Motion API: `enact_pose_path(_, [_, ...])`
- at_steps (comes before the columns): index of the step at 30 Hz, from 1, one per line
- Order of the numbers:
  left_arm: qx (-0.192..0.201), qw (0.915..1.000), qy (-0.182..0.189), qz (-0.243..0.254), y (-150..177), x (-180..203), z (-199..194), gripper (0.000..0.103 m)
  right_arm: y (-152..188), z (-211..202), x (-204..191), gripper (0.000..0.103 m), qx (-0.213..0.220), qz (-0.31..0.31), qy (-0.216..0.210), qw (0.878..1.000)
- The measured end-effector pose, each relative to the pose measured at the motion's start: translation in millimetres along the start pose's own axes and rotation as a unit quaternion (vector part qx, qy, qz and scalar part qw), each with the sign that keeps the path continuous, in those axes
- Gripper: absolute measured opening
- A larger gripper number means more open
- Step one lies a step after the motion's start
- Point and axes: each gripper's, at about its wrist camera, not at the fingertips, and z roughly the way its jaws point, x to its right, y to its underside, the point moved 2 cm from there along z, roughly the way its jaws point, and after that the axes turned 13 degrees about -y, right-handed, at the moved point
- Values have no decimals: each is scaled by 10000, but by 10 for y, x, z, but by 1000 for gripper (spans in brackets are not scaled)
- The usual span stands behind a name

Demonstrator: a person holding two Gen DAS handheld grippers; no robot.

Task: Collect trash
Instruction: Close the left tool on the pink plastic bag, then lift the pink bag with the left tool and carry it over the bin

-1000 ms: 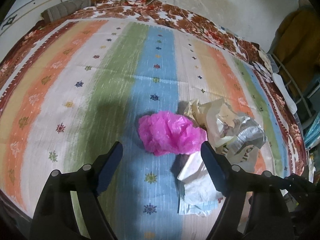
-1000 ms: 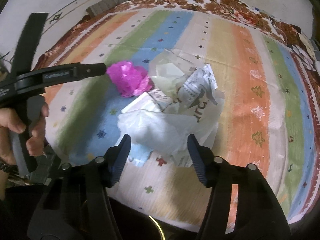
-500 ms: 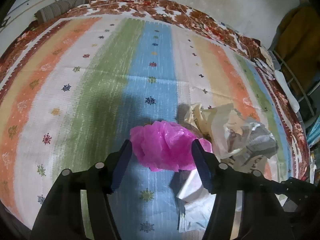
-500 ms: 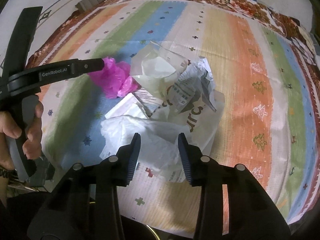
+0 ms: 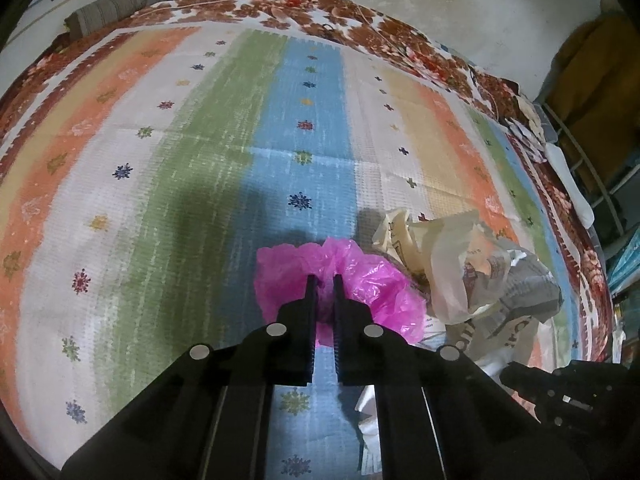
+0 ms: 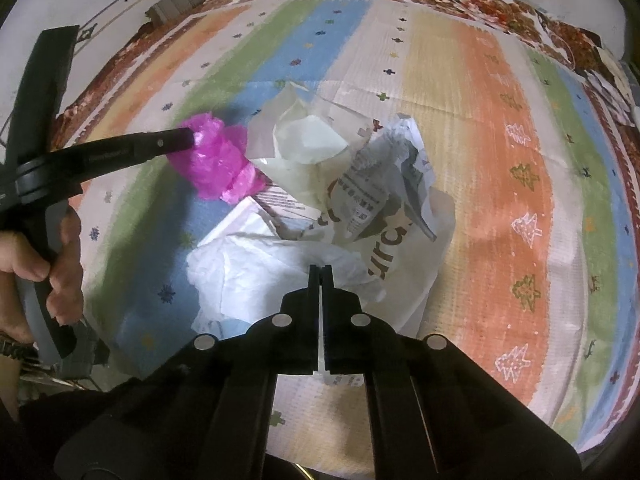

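A crumpled pink plastic bag [image 5: 372, 280] lies on the striped bedspread [image 5: 200, 184], and my left gripper [image 5: 324, 280] is shut on its near edge. From the right wrist view the same pink plastic bag [image 6: 218, 164] shows with the left gripper [image 6: 191, 139] biting into it. Beside it lies a heap of trash: a cream plastic bag [image 6: 310, 146], crumpled printed paper [image 6: 380, 188] and a white plastic sheet [image 6: 256, 276]. My right gripper [image 6: 321, 269] is shut on that white plastic sheet at its near edge.
A person's hand [image 6: 36, 260] grips the left tool's handle. A rolled grey cloth [image 5: 116, 6] lies at the bed's far left corner. Yellow fabric [image 5: 596, 76] and a metal rack [image 5: 588, 176] stand off the bed's right side, past a floral blanket border [image 5: 400, 36].
Both grippers came down a little toward the trash and shut, the left on the pink bag, the right on the white plastic sheet. The trash heap has stayed in place.
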Motion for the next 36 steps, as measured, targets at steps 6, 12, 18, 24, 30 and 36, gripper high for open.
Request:
enact_pose_path(6, [68, 9999, -2, -99, -9, -65, -198, 5, 7, -162, -169, 0, 109, -126, -83, 9998])
enact_pose_path(12, [98, 9997, -102, -191, 69, -198, -443, 5, 95, -405, -363, 0, 233, -323, -99, 9992])
enact_pose_path(18, [86, 9996, -124, -240, 162, -241, -688, 5, 247, -653, -427, 0, 312, -400, -22, 9987])
enact_pose_path(24, [152, 9997, 16, -177, 290, -159, -959, 5, 385, -941, -448, 0, 544, -327, -93, 9979])
enact_pose_path(30, [222, 9996, -137, 97, 472, -32, -1160, 5, 567, -1146, -550, 0, 708, -357, -142, 9968])
enact_pose_path(36, [280, 9996, 6, 57, 612, -2, -1416, 4, 707, -1312, -621, 0, 845, -352, -166, 9957])
